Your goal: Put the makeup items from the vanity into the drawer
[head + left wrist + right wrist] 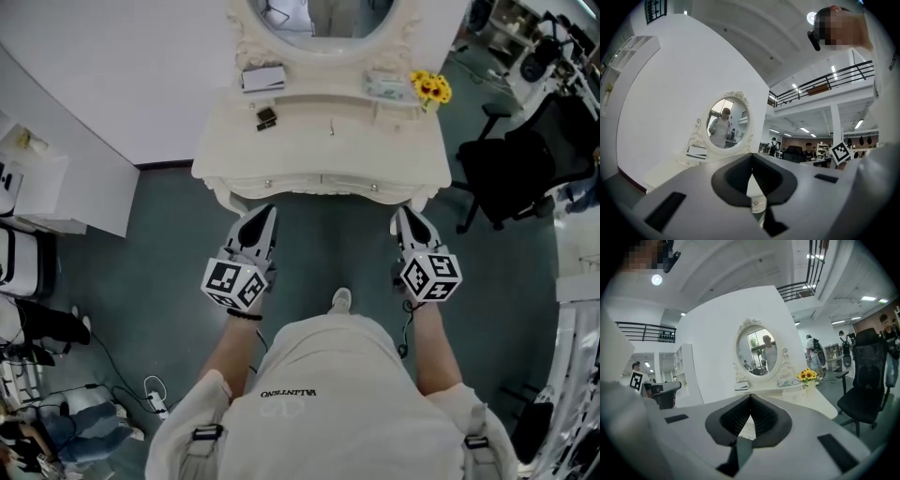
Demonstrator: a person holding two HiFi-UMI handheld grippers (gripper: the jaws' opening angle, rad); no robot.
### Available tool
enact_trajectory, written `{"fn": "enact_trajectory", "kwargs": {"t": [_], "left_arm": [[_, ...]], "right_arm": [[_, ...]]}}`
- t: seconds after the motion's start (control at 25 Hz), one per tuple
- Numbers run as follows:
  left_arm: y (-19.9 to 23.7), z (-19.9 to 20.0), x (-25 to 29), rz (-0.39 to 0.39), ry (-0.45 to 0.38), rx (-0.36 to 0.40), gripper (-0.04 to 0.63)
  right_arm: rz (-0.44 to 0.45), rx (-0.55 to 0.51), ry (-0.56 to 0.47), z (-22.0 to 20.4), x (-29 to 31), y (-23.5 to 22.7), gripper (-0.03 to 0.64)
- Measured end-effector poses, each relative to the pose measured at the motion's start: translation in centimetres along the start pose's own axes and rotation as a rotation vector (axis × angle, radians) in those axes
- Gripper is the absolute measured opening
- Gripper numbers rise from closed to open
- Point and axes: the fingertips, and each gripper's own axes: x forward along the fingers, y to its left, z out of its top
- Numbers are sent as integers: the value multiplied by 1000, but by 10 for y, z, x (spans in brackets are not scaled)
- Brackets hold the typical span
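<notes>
Head view: your left hand-held gripper [263, 217] and right hand-held gripper [404, 218] are level, side by side. Their tips are just short of the front edge of the white carved vanity [225, 141], not touching it. The two closed drawer fronts with small knobs [272, 181] sit right ahead of them. On the worktop are a flat white-and-dark case [262, 78], a small dark square compact [266, 117], a thin small stick [331, 128] too tiny to identify, and a pale green packet [384, 87] beside the yellow sunflowers [430, 87]. The oval mirror [281, 28] is cut off by the top edge.

Left gripper view: jaws together at the tips, nothing between them. The gripper body hides most of the worktop; only the mirror and the flat case [697, 152] show.

Right gripper view: jaws together, empty. The compact and stick are hidden behind the gripper body. A black office chair [869, 380] is cut off at right.
</notes>
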Motion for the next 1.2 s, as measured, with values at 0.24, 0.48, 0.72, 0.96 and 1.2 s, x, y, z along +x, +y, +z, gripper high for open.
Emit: {"fn": "enact_trajectory", "kwargs": {"t": [0.24,0.48,0.72,0.96,1.2], "left_arm": [[-7,-1,63,-10,4,1,2],[-11,-3,107,12,11,14,2],[-11,-5,126,30,14,20,2],[-7,-8,131,41,25,24,2],[13,-18,149,44,48,6,2]], "right_arm": [[23,7,15,13,36,-38,11],[56,11,29,22,60,-65,11],[73,17,29,25,72,-80,11],[85,28,42,21,81,-83,11],[85,29,62,18,104,-87,11]]}}
